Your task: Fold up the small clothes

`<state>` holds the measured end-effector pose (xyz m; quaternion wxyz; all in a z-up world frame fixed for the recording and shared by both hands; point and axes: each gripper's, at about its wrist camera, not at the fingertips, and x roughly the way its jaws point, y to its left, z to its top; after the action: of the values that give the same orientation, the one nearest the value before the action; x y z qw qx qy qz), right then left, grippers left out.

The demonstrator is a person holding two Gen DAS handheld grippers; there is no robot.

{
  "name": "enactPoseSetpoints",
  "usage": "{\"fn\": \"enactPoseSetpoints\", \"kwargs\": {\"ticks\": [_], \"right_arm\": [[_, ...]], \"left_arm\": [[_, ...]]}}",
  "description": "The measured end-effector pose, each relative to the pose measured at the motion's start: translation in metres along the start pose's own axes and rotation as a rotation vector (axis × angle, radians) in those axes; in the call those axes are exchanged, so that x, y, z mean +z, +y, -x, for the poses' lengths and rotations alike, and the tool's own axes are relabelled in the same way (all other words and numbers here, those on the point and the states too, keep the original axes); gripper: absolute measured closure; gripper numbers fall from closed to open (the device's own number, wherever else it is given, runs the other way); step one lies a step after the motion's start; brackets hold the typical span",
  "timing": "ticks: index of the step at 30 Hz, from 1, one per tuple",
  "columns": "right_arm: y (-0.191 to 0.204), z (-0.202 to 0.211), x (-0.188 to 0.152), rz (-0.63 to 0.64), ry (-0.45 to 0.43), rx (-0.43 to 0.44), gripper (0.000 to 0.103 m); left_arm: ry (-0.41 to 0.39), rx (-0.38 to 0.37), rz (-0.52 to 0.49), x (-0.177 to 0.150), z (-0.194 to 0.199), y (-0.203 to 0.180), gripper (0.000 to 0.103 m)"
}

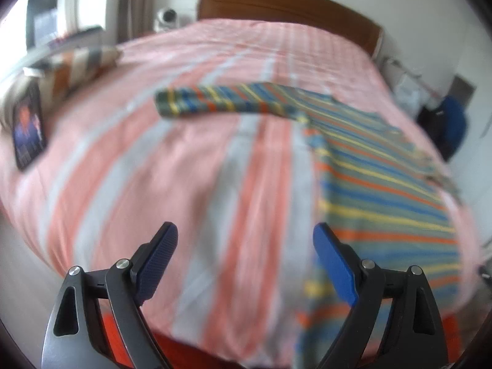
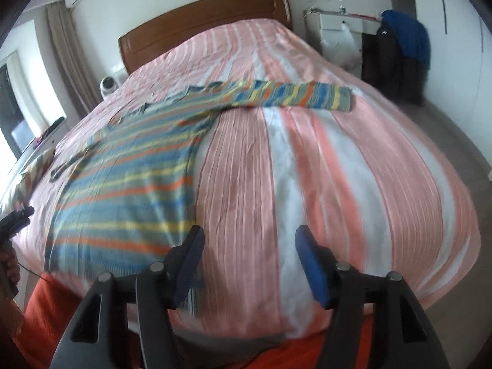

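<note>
Soft knitted striped shirt (image 2: 123,190) on a ribbed cloth bedspread (image 2: 338,160); glossy wooden headboard (image 2: 203,21) behind.

Each hand-held gripper, left (image 1: 245,259) and right (image 2: 249,266), has black angular arms with triangular cut-outs, round silver screws at the pivots, and blue textured finger pads (image 1: 333,264). The person wears orange clothing (image 2: 43,307).

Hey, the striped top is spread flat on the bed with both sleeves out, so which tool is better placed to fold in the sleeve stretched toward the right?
Probably the right tool: open, empty, the striped top hem by its left finger, that sleeve ahead.
</note>
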<state>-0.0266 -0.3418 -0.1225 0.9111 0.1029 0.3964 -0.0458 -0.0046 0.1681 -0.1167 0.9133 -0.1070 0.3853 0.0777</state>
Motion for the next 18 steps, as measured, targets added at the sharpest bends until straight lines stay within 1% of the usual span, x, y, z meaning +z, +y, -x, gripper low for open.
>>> {"fn": "enactPoseSetpoints", "kwargs": {"ticks": [1, 2, 5, 8, 10, 12, 13, 14, 15, 18], "right_arm": [[0.001, -0.002, 0.001, -0.010, -0.007, -0.003, 0.042], [0.001, -0.004, 0.001, -0.019, -0.012, -0.005, 0.042], [0.004, -0.009, -0.002, -0.029, -0.012, -0.004, 0.042], [0.012, -0.012, -0.008, 0.006, -0.002, -0.006, 0.042], [0.015, -0.014, -0.011, 0.032, 0.002, -0.012, 0.042], [0.015, -0.012, -0.013, 0.042, -0.001, -0.014, 0.042], [0.015, -0.012, -0.013, 0.043, -0.004, -0.013, 0.042], [0.014, -0.011, -0.013, 0.044, -0.008, -0.014, 0.042], [0.014, -0.011, -0.013, 0.043, -0.011, -0.017, 0.042], [0.011, -0.014, -0.011, 0.026, -0.013, -0.026, 0.042]], "left_arm": [[-0.011, 0.027, -0.025, 0.008, -0.008, -0.004, 0.012], [-0.019, 0.036, -0.044, 0.011, -0.013, -0.006, 0.012], [-0.049, 0.032, -0.063, 0.018, -0.028, -0.007, 0.012], [-0.071, 0.036, -0.084, 0.019, -0.046, -0.008, 0.007], [-0.059, 0.054, -0.103, 0.017, -0.058, -0.009, 0.006], [0.007, 0.063, -0.110, 0.011, -0.076, -0.006, 0.003], [0.014, 0.052, -0.103, 0.007, -0.079, -0.004, 0.003], [-0.016, 0.036, -0.100, 0.002, -0.077, -0.001, 0.002], [-0.025, 0.029, -0.105, 0.000, -0.075, 0.000, 0.001], [-0.023, 0.036, -0.119, -0.002, -0.076, -0.003, 0.000]]}}
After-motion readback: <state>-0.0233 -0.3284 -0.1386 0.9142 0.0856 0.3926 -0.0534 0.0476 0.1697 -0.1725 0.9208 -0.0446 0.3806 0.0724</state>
